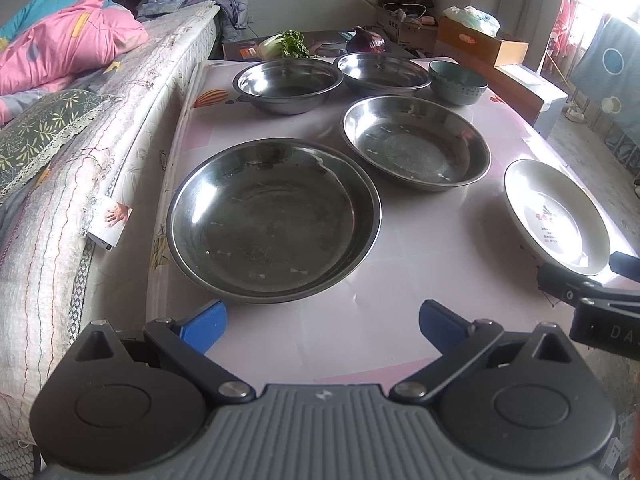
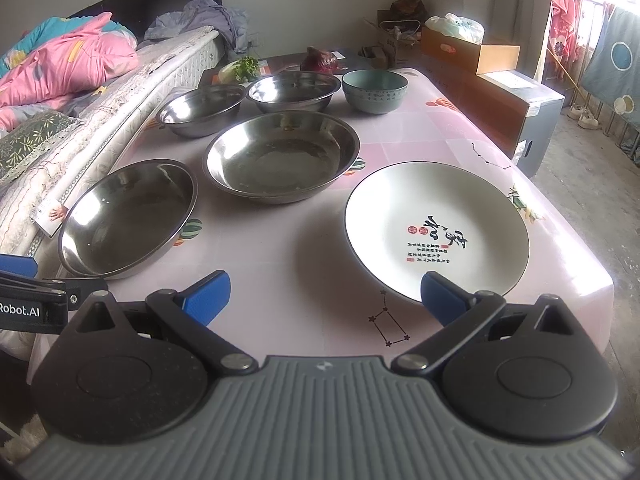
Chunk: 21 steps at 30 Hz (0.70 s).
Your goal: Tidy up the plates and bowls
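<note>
On the pink table stand a large steel plate near me, a second steel plate behind it, two steel bowls at the back, a green ceramic bowl and a white printed plate at the right. My left gripper is open and empty, just short of the large steel plate. My right gripper is open and empty, its right finger at the near rim of the white plate. The steel plates and green bowl show there too.
A bed with mattress and pink quilt runs along the table's left side. Vegetables and a red cabbage lie behind the table. Cardboard boxes stand at the back right. The right gripper's body shows at right.
</note>
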Motion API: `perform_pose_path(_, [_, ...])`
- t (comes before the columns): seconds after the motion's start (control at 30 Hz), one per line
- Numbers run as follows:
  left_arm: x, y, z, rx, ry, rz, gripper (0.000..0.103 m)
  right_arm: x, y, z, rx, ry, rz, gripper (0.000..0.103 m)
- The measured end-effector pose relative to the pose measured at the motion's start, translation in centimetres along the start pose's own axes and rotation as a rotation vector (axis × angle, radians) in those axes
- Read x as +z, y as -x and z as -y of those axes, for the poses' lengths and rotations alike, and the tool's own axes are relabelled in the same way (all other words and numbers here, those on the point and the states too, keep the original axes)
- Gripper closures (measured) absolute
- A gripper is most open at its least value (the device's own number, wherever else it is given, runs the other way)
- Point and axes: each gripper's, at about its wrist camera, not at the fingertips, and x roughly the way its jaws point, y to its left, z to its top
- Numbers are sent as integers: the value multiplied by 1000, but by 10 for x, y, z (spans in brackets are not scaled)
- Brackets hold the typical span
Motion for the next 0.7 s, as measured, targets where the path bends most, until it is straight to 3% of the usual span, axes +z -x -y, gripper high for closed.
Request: perform_pose_path(0.7, [-1, 1, 3, -10, -4, 0, 0, -1, 2, -1, -3, 6, -1, 1])
